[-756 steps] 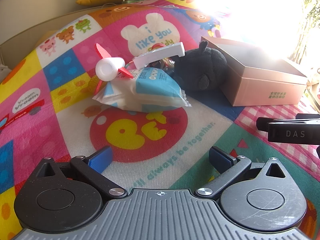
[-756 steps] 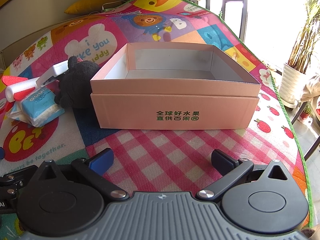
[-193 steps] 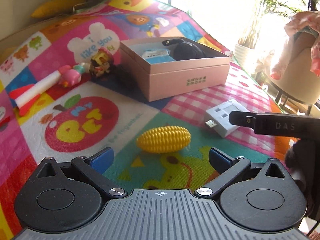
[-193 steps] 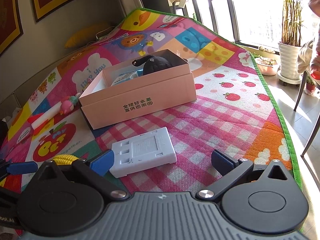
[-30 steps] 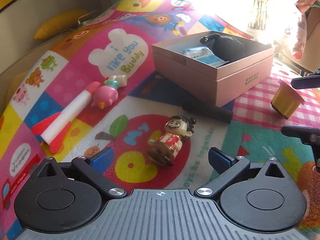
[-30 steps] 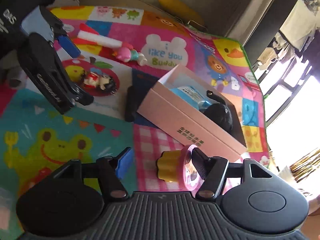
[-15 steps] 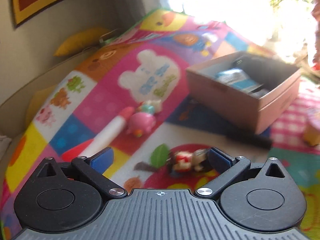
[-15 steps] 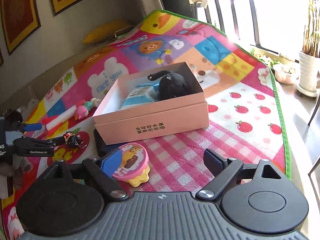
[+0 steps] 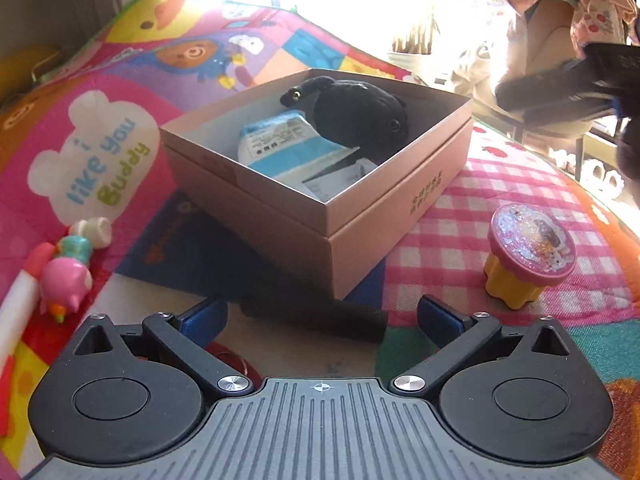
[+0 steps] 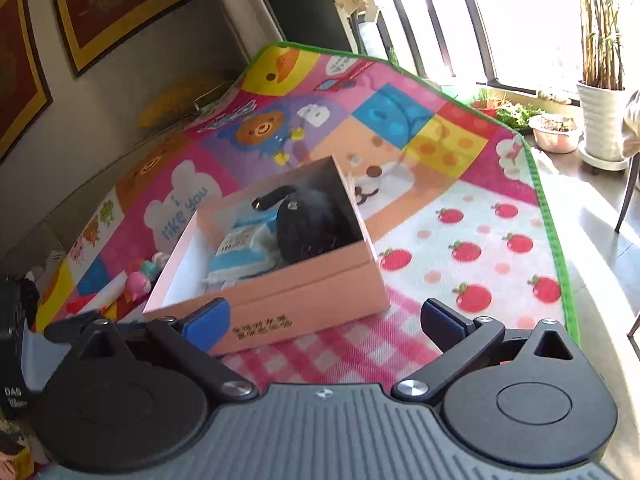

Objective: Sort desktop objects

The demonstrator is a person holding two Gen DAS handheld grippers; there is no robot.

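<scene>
Lying crosswise by box (image 9: 400, 196): blk bar (image 9: 316, 314) (flat)

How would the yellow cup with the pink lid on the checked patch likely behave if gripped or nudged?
The yellow cup looks like small rigid plastic, so probably light and stiff. Its pink lid is wider than the fluted body, so it may tip if pushed high. The glossy lid could be slippery; the ribbed sides probably grip better.

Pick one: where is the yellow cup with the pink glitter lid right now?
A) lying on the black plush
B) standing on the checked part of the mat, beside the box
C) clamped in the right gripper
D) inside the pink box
B: the yellow cup stands upright on the pink checked mat, apart from the pink box; the box holds only the black plush and the blue packet.
</scene>
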